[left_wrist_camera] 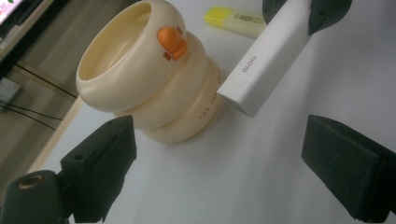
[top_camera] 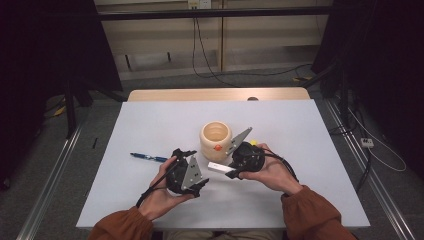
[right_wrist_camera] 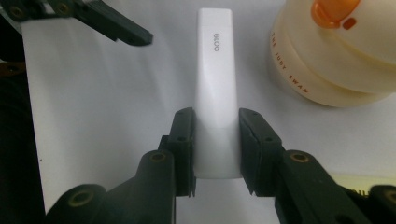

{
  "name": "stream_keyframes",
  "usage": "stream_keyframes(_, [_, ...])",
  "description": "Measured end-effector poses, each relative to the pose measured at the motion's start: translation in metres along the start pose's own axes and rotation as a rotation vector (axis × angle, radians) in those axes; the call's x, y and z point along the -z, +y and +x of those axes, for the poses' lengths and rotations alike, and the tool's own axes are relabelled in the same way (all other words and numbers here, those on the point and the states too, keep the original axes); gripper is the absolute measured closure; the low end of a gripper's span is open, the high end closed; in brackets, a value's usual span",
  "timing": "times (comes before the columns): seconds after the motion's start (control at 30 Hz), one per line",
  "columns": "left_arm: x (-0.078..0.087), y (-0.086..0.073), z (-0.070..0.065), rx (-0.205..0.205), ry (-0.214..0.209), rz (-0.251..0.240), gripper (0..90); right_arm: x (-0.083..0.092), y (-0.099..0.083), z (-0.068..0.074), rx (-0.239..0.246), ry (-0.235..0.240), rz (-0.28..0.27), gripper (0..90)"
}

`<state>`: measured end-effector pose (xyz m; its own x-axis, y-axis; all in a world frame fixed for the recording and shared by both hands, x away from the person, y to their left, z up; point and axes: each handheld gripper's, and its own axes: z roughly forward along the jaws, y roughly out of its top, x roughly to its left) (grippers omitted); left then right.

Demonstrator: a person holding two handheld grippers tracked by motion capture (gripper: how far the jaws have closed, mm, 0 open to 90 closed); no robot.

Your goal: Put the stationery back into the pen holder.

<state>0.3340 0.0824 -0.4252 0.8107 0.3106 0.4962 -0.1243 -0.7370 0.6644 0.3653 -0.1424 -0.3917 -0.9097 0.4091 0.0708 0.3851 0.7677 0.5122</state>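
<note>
A white oblong box marked GLOO (right_wrist_camera: 217,88) is clamped between the jaws of my right gripper (right_wrist_camera: 216,123), level and just above the table. From the high view the box (top_camera: 218,168) sticks out leftward from the right gripper (top_camera: 231,169). My left gripper (top_camera: 196,168) faces it from the left, a short gap away. Its jaws stand wide open with nothing between them in the left gripper view (left_wrist_camera: 224,172). There the box (left_wrist_camera: 266,60) ends ahead of them. A cream duck-faced cup (top_camera: 216,137) stands upright just behind both grippers.
A blue pen (top_camera: 147,157) lies on the white table (top_camera: 150,125) left of the left hand. A yellow highlighter (left_wrist_camera: 233,21) lies behind the cup, on its right. The table's far edge is bare wood (top_camera: 215,94).
</note>
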Motion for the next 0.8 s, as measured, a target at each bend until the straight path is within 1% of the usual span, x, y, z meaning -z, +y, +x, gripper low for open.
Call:
stream_keyframes(0.03, [-0.002,0.001,-0.003,-0.021,0.015,0.000,10.1,0.000,0.000,0.000,-0.002,0.002,-0.001,67.6])
stream_keyframes(0.07, [-0.002,0.002,-0.005,-0.046,0.024,0.011,10.0,0.000,0.000,0.000,-0.002,0.000,0.001,67.6])
stream_keyframes(0.1, [-0.003,0.003,-0.009,-0.043,0.027,0.014,10.1,0.001,0.001,0.000,-0.001,-0.001,0.000,67.7])
stream_keyframes(0.13, [-0.003,0.003,-0.012,-0.066,0.038,0.020,10.1,0.001,0.001,0.001,-0.005,-0.001,0.006,67.6])
stream_keyframes(0.17, [-0.002,0.004,-0.015,-0.090,0.061,0.025,10.1,0.000,0.002,0.001,-0.002,-0.001,0.004,67.7])
stream_keyframes(0.2, [-0.003,0.003,-0.018,-0.099,0.064,0.025,10.3,0.000,0.003,0.002,-0.003,-0.001,0.007,67.7])
stream_keyframes(0.23, [-0.002,0.003,-0.021,-0.117,0.079,0.032,10.9,-0.001,0.003,0.002,-0.002,-0.003,0.007,67.7])
stream_keyframes(0.27, [-0.001,0.003,-0.021,-0.148,0.092,0.050,11.3,-0.002,0.004,0.003,0.000,-0.004,0.010,67.6])
stream_keyframes(0.3, [-0.001,0.002,-0.024,-0.141,0.099,0.059,11.4,-0.003,0.005,0.004,-0.004,0.000,0.008,67.7])
stream_keyframes(0.33, [-0.002,0.002,-0.025,-0.157,0.115,0.053,11.2,-0.004,0.005,0.005,-0.007,0.004,0.009,67.7])
stream_keyframes(0.37, [-0.001,0.002,-0.026,-0.169,0.125,0.055,11.6,-0.005,0.006,0.005,0.001,0.010,0.005,67.6])
stream_keyframes(0.4, [0.000,0.003,-0.028,-0.174,0.141,0.058,12.0,-0.006,0.006,0.006,0.001,0.009,0.007,67.6])
stream_keyframes(0.43, [0.000,0.003,-0.030,-0.192,0.143,0.047,12.6,-0.007,0.006,0.008,-0.003,0.007,0.011,67.6])
stream_keyframes(0.5, [0.002,0.004,-0.034,-0.212,0.155,0.045,17.7,-0.008,0.005,0.010,0.001,0.013,0.015,67.6])
stream_keyframes(0.6, [0.002,0.004,-0.041,-0.273,0.187,0.060,19.8,-0.011,0.004,0.011,-0.002,0.015,0.016,67.6])
stream_keyframes(0.63, [0.001,0.004,-0.043,-0.282,0.188,0.051,21.8,-0.012,0.004,0.011,-0.002,0.016,0.018,67.6])
stream_keyframes(0.67, [0.003,0.005,-0.045,-0.292,0.195,0.066,22.9,-0.013,0.004,0.011,-0.005,0.018,0.018,67.6])
stream_keyframes(0.7, [0.003,0.005,-0.047,-0.298,0.204,0.059,24.1,-0.013,0.004,0.011,-0.007,0.022,0.019,67.6])
stream_keyframes(0.73, [0.002,0.005,-0.049,-0.295,0.210,0.044,24.4,-0.013,0.004,0.011,-0.011,0.021,0.021,67.6])
stream_keyframes(0.77, [0.002,0.006,-0.050,-0.310,0.210,0.060,25.0,-0.014,0.004,0.012,-0.013,0.022,0.017,67.6])
stream_keyframes(0.8, [0.001,0.006,-0.051,-0.325,0.214,0.061,26.7,-0.014,0.004,0.012,-0.013,0.025,0.012,67.6])
